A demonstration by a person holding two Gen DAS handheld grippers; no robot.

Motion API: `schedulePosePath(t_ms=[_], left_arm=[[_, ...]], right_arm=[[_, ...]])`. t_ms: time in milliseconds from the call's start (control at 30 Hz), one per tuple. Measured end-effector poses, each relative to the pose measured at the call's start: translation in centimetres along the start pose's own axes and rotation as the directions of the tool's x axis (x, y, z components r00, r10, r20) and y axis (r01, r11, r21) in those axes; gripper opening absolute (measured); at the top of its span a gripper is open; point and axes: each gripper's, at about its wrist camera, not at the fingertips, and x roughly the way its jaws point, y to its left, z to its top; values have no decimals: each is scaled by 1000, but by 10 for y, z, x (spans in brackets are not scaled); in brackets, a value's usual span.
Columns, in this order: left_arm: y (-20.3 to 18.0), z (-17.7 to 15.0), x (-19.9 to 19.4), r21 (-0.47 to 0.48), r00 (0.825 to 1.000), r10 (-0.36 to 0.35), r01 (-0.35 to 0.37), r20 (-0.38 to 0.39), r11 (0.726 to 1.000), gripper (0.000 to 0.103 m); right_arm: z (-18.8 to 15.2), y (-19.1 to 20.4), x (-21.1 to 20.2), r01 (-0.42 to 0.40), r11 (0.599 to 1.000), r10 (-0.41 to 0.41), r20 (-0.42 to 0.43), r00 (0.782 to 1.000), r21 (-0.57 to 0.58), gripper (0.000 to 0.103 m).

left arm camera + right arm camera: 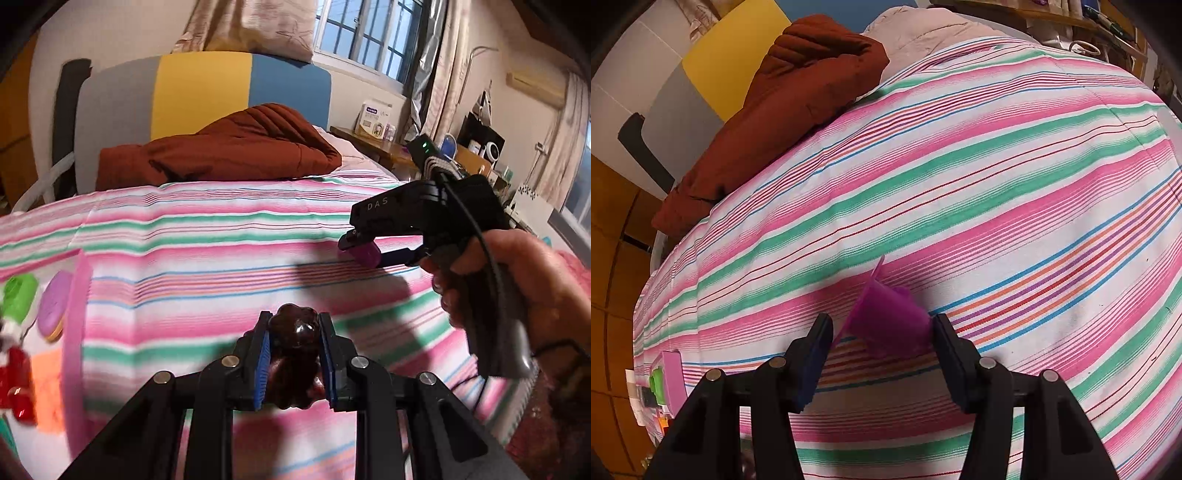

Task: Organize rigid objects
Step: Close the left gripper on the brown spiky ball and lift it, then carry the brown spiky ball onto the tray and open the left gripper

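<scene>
My left gripper [294, 332] is shut on a dark brown glossy lumpy toy [293, 328] and holds it above the striped bedspread [207, 236]. My right gripper [882, 325] holds a translucent purple plastic cup-like piece [886, 314] between its fingers, above the bedspread [960, 184]. The right gripper also shows in the left wrist view [364, 251], at the right, with the purple piece [365, 254] in its jaws. A pink-rimmed tray [75, 317] at the left holds a green toy [18, 295], a purple round toy [55, 306] and red pieces [16, 387].
A rust-brown quilt [221, 147] lies folded at the head of the bed, against a grey, yellow and blue headboard [203, 92]. A cluttered side table [388, 144] stands beyond the bed at right. The tray shows small at the lower left in the right wrist view [672, 376].
</scene>
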Motion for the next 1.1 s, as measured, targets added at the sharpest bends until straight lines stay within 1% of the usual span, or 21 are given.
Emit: schedulePosePath(t_ms=[167,300,400,533,667,800,867,1000,1100], left_arm=[[10,-12,-34,-25,1000,6,-6,21,1000,24],[23,-18,-63,-38,998,27,-25,48,999,24],[40,-24,-86,-76,996,49,-44,70,996,24],[63,-33,-108,-116,993,88,-78,82,990,24],[84,-45,-126,-136,987,135,-122,91,983,24],[105,-58,-133,-151,980,186,-173,77,973,24],[116,-66,-134,-174,977,206,-193,61,966,24],[131,-77,-134,-216,971,234,-220,41,951,24],[138,-79,-132,-225,966,255,-242,32,944,24]], right_arm=[[-1,2,0,-1,1000,1,6,1000,-10,56],[-3,4,-1,2,1000,-1,10,1000,-17,56],[-5,6,-3,-9,1000,9,11,1000,-23,56],[-10,14,-12,-4,998,7,45,999,-61,55],[-16,21,-19,-4,996,11,68,998,-92,55],[-21,28,-23,-8,993,18,80,997,-121,55],[-24,32,-24,-15,991,26,82,996,-130,55],[-31,36,-26,-29,989,41,82,996,-145,55],[-35,37,-25,-57,988,67,70,995,-142,55]])
